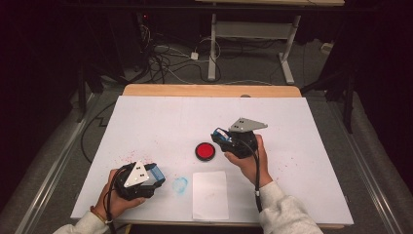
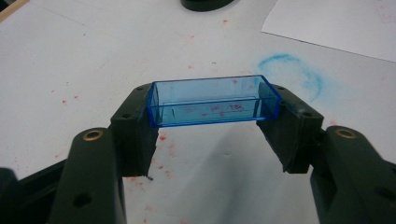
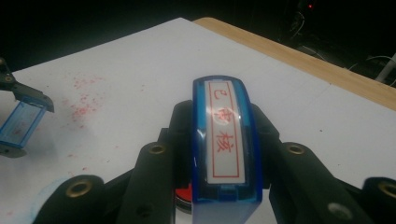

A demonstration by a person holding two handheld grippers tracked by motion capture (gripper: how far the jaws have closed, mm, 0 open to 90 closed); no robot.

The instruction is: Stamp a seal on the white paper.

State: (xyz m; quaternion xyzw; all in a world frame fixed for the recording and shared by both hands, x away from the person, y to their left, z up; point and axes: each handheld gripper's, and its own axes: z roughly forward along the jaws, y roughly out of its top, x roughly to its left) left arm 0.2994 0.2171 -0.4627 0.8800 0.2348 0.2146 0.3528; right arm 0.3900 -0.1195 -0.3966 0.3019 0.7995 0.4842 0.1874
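My left gripper point(image 1: 154, 177) rests near the table's front left, shut on a clear blue stamp cap point(image 2: 212, 100) gripped by its two short ends, open side up. My right gripper point(image 1: 223, 137) is held above the table's middle, shut on a blue stamp point(image 3: 226, 140) whose white label carries red characters. That stamp point(image 1: 220, 134) hangs just right of and above a round red ink pad point(image 1: 205, 151) in a black case. In the right gripper view the blue cap point(image 3: 18, 123) is at far left.
A white sheet of paper point(image 1: 210, 195) lies near the front edge, between my hands. A blue ink smudge point(image 1: 180, 185) marks the white table cover point(image 1: 165, 117) beside it, and red ink specks dot the left part. The wooden table edge point(image 1: 209, 90) runs along the back.
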